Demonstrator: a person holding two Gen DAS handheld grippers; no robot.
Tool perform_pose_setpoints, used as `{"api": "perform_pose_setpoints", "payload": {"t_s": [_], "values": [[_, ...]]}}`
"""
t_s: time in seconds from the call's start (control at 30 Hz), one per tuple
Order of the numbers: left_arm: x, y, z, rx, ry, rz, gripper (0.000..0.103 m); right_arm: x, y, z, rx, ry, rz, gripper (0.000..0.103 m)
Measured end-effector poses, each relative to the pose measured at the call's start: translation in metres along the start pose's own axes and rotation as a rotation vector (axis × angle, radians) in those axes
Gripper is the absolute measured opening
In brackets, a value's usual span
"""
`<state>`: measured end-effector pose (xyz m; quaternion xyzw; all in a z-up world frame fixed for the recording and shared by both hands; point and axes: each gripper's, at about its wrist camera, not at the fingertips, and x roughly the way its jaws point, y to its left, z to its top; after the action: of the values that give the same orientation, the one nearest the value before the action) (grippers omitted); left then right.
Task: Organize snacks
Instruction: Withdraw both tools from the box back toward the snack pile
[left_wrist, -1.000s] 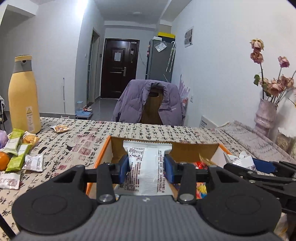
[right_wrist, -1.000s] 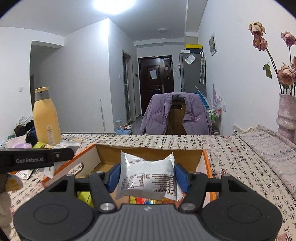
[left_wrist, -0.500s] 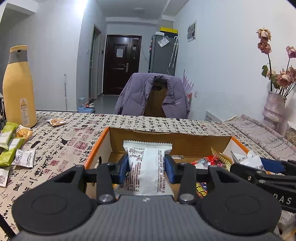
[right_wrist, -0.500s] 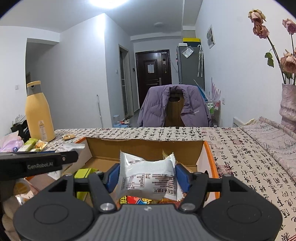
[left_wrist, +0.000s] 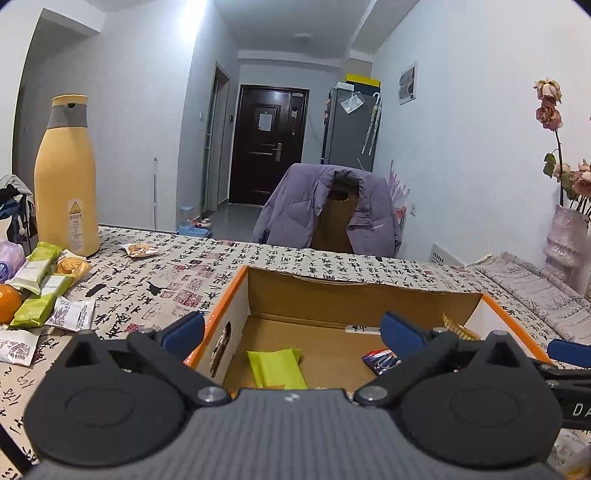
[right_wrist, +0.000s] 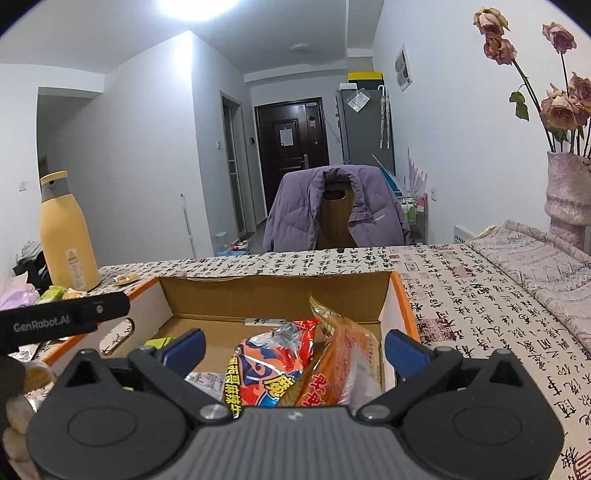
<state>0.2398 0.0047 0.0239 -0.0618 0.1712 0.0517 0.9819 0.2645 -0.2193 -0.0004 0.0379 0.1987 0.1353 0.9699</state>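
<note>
My own gripper body hides the near end of the cardboard box (left_wrist: 369, 295). The vase (right_wrist: 569, 199) runs off the right edge, and the print on the red snack bag (right_wrist: 273, 365) is partly covered.

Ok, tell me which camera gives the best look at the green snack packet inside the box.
The left wrist view: the green snack packet lies flat on the cardboard box floor, almost fully visible between the open fingers. In the right wrist view only a sliver shows behind the left fingertip.
</note>
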Motion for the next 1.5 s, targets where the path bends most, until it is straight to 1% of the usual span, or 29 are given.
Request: {"api": "perform_pose_setpoints", "payload": {"t_s": [0.3, 0.57, 0.8, 1.1, 1.3, 1.5], "values": [[-0.007, -0.005, 0.007, 0.000, -0.014, 0.007, 0.103, -0.005, 0.003, 0.006, -0.007, -0.013, -0.027, 0.103], [-0.028, -0.011, 0.017, 0.015, -0.025, -0.007, 0.103, -0.031, 0.005, 0.013, -0.017, -0.025, -0.041, 0.103], [-0.050, -0.010, 0.013, 0.021, -0.018, -0.019, 0.103, -0.055, 0.007, 0.007, -0.035, -0.018, -0.048, 0.103], [-0.084, -0.009, -0.004, 0.045, 0.007, -0.031, 0.103, -0.091, 0.010, -0.013, -0.059, -0.003, -0.050, 0.103], [-0.100, -0.008, -0.021, 0.070, 0.044, -0.048, 0.103, -0.112, 0.009, -0.027, -0.070, 0.015, -0.051, 0.103], [-0.114, -0.008, -0.041, 0.084, 0.095, -0.082, 0.103, -0.126, 0.006, -0.047, -0.081, 0.056, -0.061, 0.103]]}}
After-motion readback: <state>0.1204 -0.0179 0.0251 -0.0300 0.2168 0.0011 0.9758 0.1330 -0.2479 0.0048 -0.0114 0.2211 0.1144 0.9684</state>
